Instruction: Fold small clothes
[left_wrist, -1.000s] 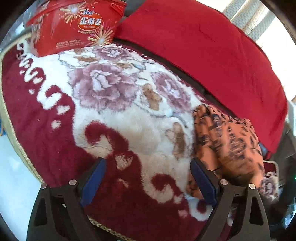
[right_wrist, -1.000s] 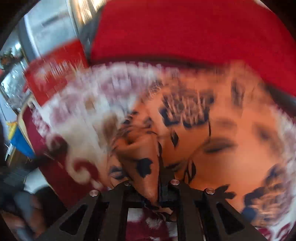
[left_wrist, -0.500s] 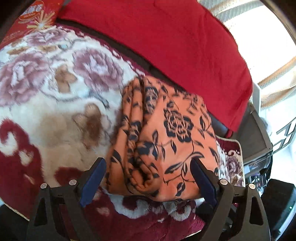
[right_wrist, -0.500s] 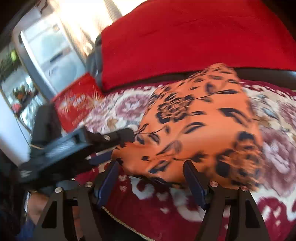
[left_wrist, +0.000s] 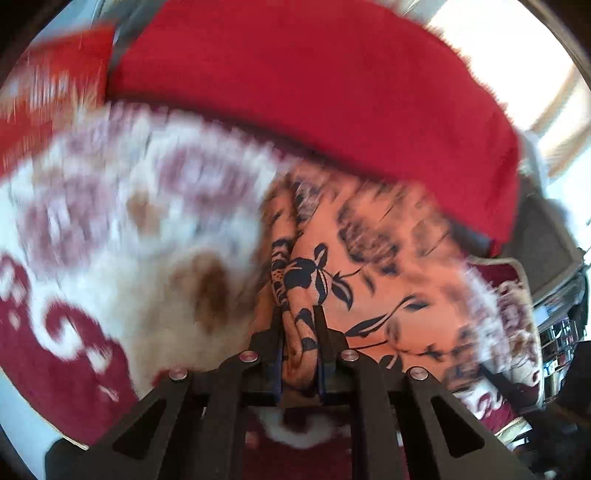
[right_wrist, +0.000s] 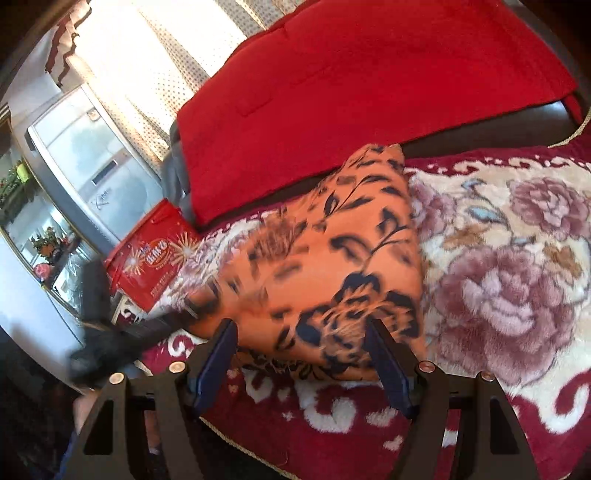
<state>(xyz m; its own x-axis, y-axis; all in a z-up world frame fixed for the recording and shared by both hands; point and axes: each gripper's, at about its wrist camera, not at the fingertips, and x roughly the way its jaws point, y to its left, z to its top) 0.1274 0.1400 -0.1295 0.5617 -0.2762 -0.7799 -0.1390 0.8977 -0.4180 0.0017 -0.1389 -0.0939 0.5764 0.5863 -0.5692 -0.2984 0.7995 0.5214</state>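
On blanket (right_wrist: 498, 266): folded orange garment (right_wrist: 332, 266) (black florals)

— What's my left gripper (left_wrist: 298, 325) doing?
— Its jaws are pinched nearly together on a fold of the orange cloth (left_wrist: 369, 266).
— And my right gripper (right_wrist: 301, 354)?
— I see its jaws spread wide, holding nothing, fingers pointing forward.
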